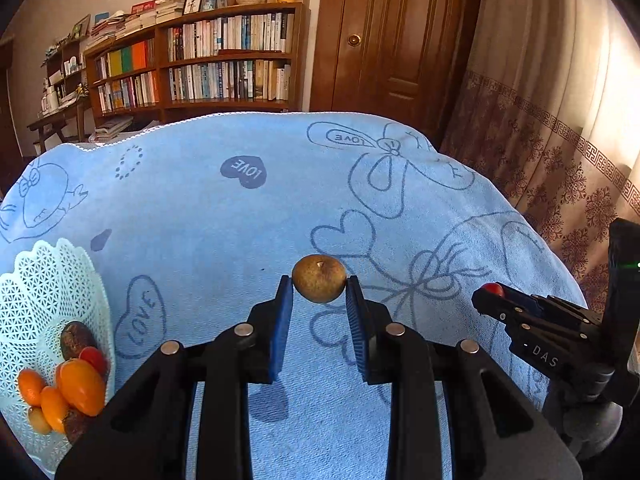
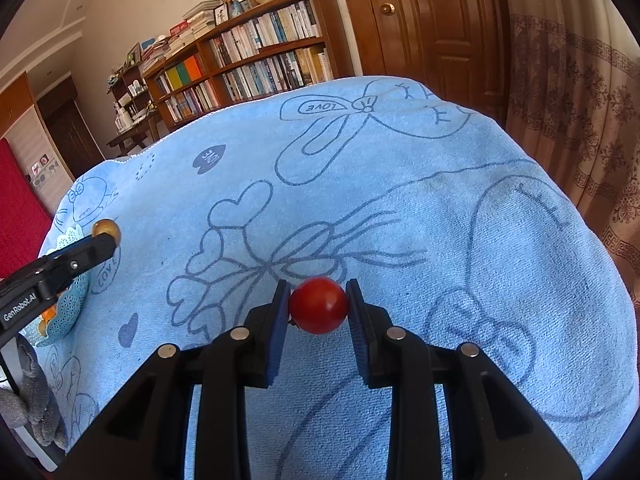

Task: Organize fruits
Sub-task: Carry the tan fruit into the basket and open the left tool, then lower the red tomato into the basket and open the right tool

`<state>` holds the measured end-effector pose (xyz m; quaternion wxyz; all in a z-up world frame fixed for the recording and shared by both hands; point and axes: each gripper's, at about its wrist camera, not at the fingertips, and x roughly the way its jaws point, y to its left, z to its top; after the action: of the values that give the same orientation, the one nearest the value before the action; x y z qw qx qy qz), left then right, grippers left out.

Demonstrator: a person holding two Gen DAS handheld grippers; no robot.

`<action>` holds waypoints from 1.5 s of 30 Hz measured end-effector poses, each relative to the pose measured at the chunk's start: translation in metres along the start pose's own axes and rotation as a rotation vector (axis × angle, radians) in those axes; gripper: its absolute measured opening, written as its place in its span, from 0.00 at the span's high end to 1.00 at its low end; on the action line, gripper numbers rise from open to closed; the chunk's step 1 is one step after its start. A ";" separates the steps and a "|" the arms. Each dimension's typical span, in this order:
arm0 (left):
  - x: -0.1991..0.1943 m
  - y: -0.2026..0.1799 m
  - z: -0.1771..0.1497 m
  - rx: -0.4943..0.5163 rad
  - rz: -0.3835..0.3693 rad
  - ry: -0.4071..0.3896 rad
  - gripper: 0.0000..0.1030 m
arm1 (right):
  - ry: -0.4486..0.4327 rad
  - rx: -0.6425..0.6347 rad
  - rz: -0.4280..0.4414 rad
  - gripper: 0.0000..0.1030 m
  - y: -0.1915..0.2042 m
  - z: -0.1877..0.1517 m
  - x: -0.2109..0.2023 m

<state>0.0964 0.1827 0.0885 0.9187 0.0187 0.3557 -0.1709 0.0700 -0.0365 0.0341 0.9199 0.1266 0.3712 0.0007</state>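
My left gripper (image 1: 319, 286) is shut on a small brown round fruit (image 1: 319, 283), held above the blue towel (image 1: 224, 224). My right gripper (image 2: 318, 302) is shut on a red cherry tomato (image 2: 318, 305), also lifted over the towel. In the left wrist view the right gripper (image 1: 486, 294) shows at the right edge with the red tomato (image 1: 493, 289) at its tip. In the right wrist view the left gripper (image 2: 105, 238) shows at the left with the brown fruit (image 2: 106, 229). A white lattice basket (image 1: 48, 280) at the left holds several orange, red and dark fruits (image 1: 80, 384).
The blue towel (image 2: 400, 200) with heart and bow drawings covers the whole table. The basket (image 2: 70, 304) sits at its left edge. Behind the table stand a bookshelf (image 1: 224, 60), a wooden door (image 1: 392, 36) and a patterned curtain (image 1: 560, 128). A grey cloth (image 2: 36, 408) hangs at the lower left.
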 end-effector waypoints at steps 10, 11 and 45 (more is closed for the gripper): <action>-0.058 0.084 -0.011 -0.114 0.112 -0.066 0.73 | 0.006 -0.031 -0.022 0.72 0.009 -0.002 0.005; -0.062 0.094 -0.013 -0.127 0.125 -0.068 0.73 | 0.008 -0.035 -0.022 0.72 0.010 -0.002 0.004; -0.147 0.220 -0.052 -0.384 0.307 -0.216 0.04 | 0.062 -0.299 0.328 0.72 0.253 0.027 -0.002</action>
<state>0.0336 0.4421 0.1277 0.9531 -0.1207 0.2745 0.0400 0.1105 0.2015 0.1135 0.9041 0.0474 0.3696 0.2092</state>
